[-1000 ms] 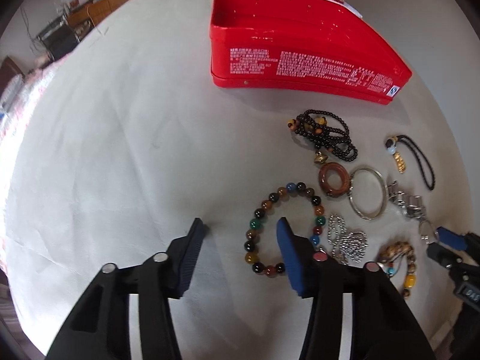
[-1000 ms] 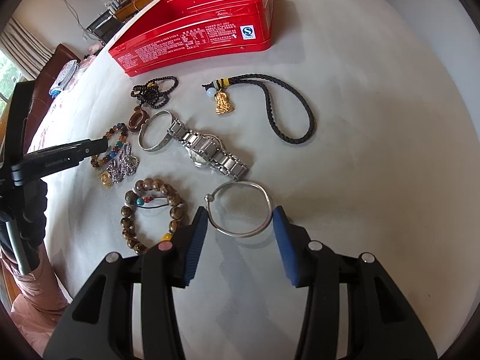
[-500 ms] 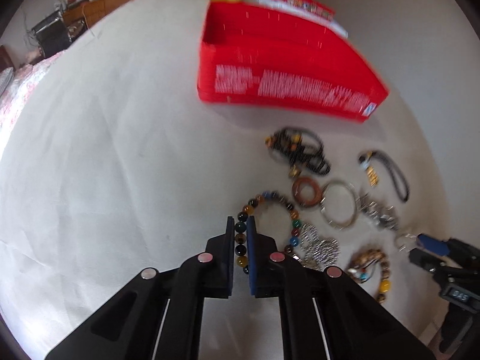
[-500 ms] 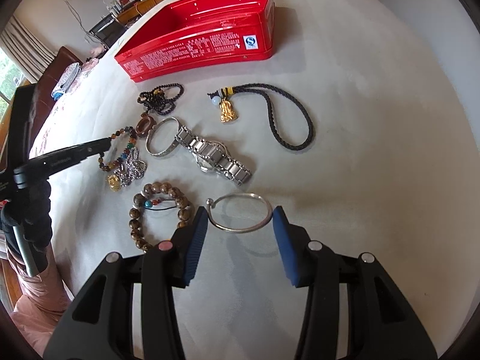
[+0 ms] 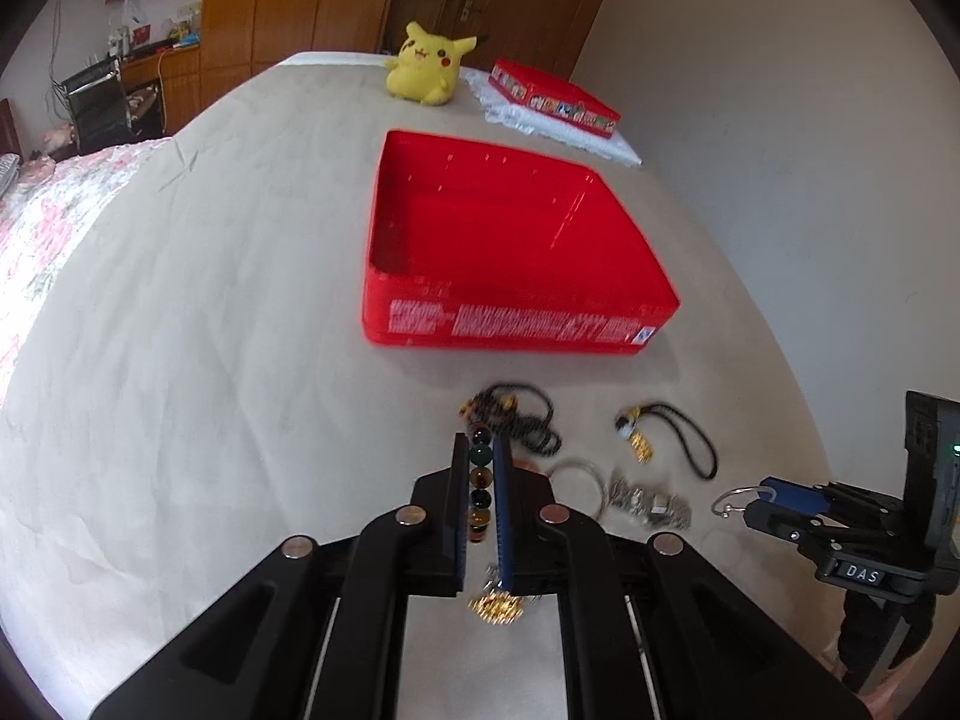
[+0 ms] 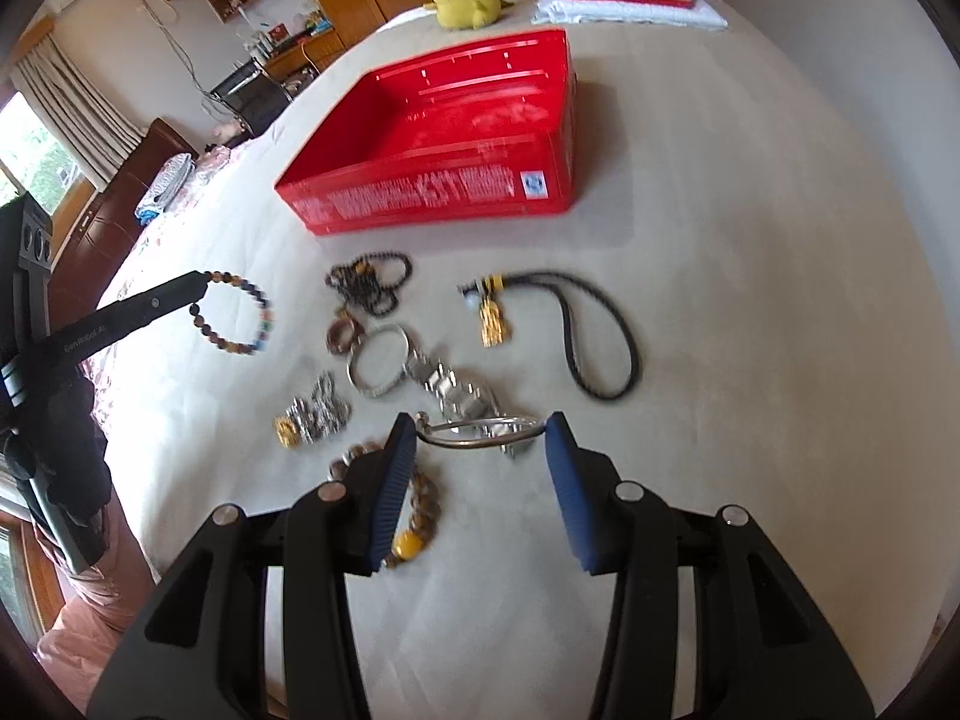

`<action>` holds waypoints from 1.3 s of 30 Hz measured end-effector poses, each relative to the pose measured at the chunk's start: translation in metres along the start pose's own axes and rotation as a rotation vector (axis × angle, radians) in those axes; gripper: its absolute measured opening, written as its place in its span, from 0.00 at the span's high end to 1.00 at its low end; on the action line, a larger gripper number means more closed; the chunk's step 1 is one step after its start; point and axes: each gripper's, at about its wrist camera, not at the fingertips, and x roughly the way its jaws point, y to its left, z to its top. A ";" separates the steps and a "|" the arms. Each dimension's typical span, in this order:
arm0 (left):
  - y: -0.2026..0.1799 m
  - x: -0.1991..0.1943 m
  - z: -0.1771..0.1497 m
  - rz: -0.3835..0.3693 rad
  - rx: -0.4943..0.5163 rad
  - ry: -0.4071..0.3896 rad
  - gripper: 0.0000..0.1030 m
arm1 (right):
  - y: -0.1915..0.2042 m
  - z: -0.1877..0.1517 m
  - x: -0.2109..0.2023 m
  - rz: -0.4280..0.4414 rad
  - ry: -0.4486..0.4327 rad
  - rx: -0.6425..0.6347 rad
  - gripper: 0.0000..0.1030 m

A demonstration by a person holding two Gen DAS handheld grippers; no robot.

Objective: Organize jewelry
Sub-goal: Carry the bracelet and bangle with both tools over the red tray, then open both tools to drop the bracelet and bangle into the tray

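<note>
Since a second ago, both grippers have closed on jewelry and lifted it. Left view: the left gripper (image 5: 481,501) is pinched tight on the bead bracelet (image 5: 479,489), and the red box (image 5: 510,252) sits straight ahead, farther away. Right view: the right gripper (image 6: 480,480) stays wide, holding the silver bangle (image 6: 480,432) across its fingertips; the box is far and a bit left.

**Gloss, metal and cloth**

Your red box (image 5: 510,324) looks like glossy, smooth tin. The bangle (image 6: 480,429) shines like polished metal, the bead bracelet (image 6: 240,318) is glassy, and the bed cover (image 5: 210,330) is matt, creased cloth.
</note>
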 end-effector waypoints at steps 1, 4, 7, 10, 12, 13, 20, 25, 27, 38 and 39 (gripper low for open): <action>-0.003 0.002 0.005 -0.005 -0.001 -0.005 0.93 | 0.000 0.007 -0.001 -0.001 -0.008 -0.001 0.58; -0.010 0.001 0.023 -0.012 0.009 -0.028 0.93 | 0.000 0.027 -0.003 0.007 -0.030 -0.005 0.58; -0.016 0.001 0.049 -0.019 0.010 -0.061 0.93 | 0.000 0.050 -0.002 0.024 -0.048 0.000 0.58; -0.020 0.000 0.076 -0.036 0.004 -0.105 0.93 | 0.002 0.083 0.004 0.034 -0.069 0.001 0.58; -0.021 0.003 0.095 -0.032 -0.005 -0.139 0.93 | 0.003 0.101 0.010 0.048 -0.076 0.001 0.58; -0.021 0.007 0.104 -0.030 -0.006 -0.151 0.93 | 0.003 0.111 0.013 0.055 -0.079 0.003 0.58; -0.006 0.073 0.149 -0.043 -0.054 -0.103 0.93 | 0.004 0.176 0.068 0.085 -0.061 0.005 0.58; 0.001 0.127 0.162 -0.049 -0.068 -0.013 0.93 | -0.001 0.199 0.124 0.056 0.008 0.009 0.58; 0.002 0.143 0.163 -0.057 -0.065 0.034 0.93 | -0.001 0.203 0.132 0.033 0.013 0.001 0.55; 0.002 0.122 0.152 -0.048 -0.044 0.024 0.69 | -0.003 0.190 0.107 0.007 -0.052 -0.040 0.47; 0.000 0.112 0.147 -0.044 -0.032 0.016 0.68 | -0.003 0.184 0.100 0.008 -0.061 -0.045 0.47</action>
